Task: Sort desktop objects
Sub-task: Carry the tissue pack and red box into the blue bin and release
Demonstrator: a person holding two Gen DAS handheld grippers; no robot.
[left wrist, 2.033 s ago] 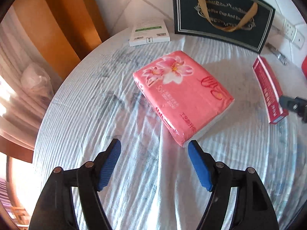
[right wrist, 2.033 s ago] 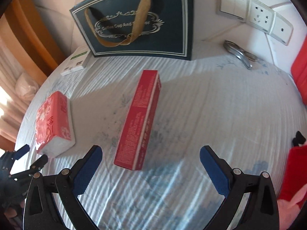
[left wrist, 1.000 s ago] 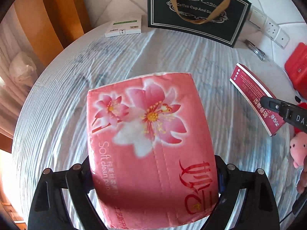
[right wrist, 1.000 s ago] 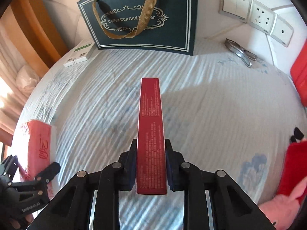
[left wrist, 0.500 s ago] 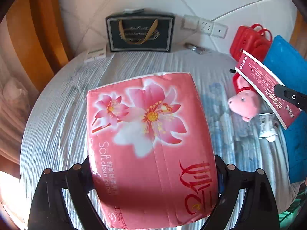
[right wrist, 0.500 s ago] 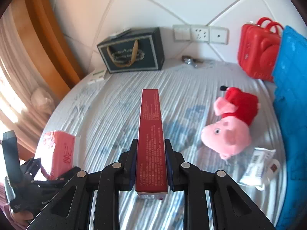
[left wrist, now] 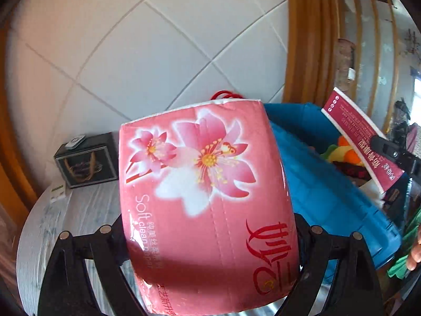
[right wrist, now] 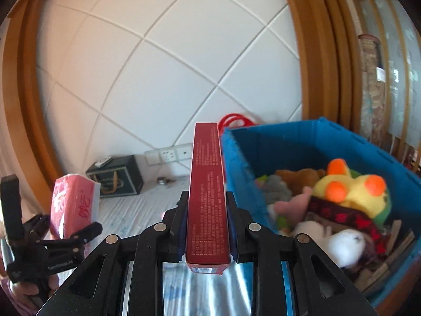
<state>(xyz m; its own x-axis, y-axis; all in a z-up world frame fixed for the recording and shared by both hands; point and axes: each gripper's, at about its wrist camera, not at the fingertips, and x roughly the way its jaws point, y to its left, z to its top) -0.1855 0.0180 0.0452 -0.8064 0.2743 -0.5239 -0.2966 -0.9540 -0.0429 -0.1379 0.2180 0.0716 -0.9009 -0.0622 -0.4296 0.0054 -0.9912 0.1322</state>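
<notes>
My left gripper is shut on a pink tissue pack with a flower print, held in the air above the table; the pack hides both fingertips. It also shows in the right wrist view at the left. My right gripper is shut on a long red box, which points forward and up beside a blue storage bin. The red box also shows in the left wrist view, held over the bin.
The bin holds several plush toys, among them a yellow one with orange eyes. A dark gift bag stands at the back of the round cloth-covered table, by wall sockets. A red bag's handles stick up behind the bin.
Both grippers have lifted and swung right with their loads. The table dropped low in both views, and the blue bin with plush toys came into view close by.
</notes>
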